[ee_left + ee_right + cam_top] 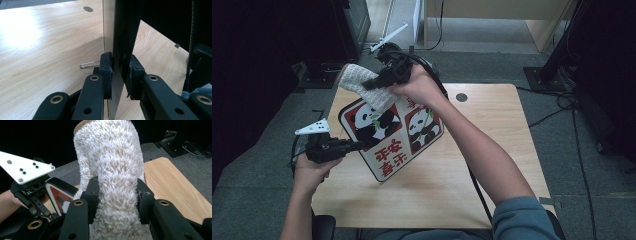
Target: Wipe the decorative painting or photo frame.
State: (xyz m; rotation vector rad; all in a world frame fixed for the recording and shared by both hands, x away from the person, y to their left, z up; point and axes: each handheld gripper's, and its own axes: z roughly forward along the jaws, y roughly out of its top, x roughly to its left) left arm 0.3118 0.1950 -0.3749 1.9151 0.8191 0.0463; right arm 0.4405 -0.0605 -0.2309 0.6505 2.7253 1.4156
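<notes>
Going left to right: the left gripper (354, 145) is pinching the near-left edge of a panda board (392, 135), a flat square panel with two panda pictures and red characters on it. In the left gripper view the panel runs edge-on straight up between the two black pads, both pressed against it, so the clamp looks solid. My guess is that the grip is there to prop the board up at a tilt and hold it steady, since only its lower corner seems to sit near the wooden table (492, 150) while the rest lifts off.

Moving right, the right gripper (374, 82) is squeezed onto a fluffy white cloth (362, 80), with the pile bulging out above and below the pads in the right gripper view. The cloth hangs over the board's top-left corner, touching or just about touching the printed face next to the left-hand panda. Looks like a wiping setup to me: one hand braces, the other brings the cloth down on the surface.

Small extra: a thin wire clip (88, 64) lies on the tabletop just beside the left claw.
</notes>
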